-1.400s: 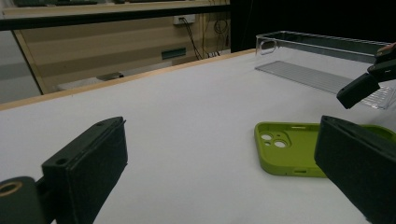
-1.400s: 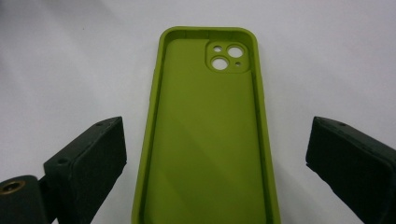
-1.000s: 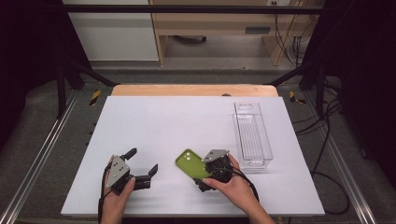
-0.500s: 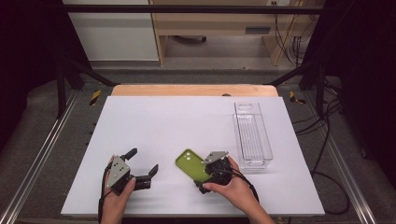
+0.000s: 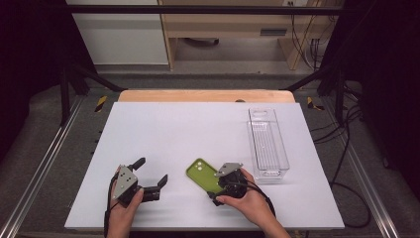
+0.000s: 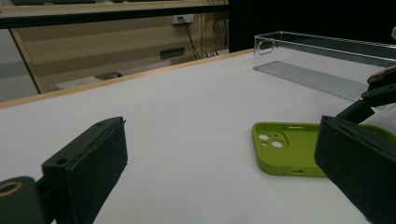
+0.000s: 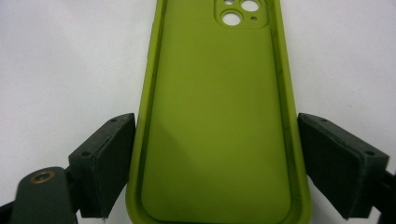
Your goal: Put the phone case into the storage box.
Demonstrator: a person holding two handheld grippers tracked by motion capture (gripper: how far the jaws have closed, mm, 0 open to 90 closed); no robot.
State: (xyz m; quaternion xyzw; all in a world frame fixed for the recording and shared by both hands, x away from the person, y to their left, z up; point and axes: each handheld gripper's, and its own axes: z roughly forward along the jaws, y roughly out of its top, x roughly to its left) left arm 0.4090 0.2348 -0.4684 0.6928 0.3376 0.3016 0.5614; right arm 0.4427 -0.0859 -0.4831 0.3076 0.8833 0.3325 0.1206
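A lime-green phone case [image 5: 202, 174] lies hollow side up on the white table [image 5: 198, 129], near the front middle. My right gripper [image 5: 216, 187] reaches over the case's near end from the right. In the right gripper view its jaws have just been closing, and the pads [image 7: 108, 163] now touch the two long sides of the case [image 7: 217, 93]. My left gripper [image 5: 151, 171] rests open at the front left, a hand's width from the case, with nothing between its pads [image 6: 88, 172]. The left gripper view has the case [image 6: 285, 149] ahead to the right.
A clear plastic bin [image 5: 267, 141] stands lengthwise on the right side of the table, just beyond my right hand [image 5: 250, 203]. The table's wooden far edge [image 5: 205, 95] and metal frame rails border the work area. Cables trail off to the right.
Both hands have stayed in place. In the high view the right gripper's jaws look drawn in closer against the green case.
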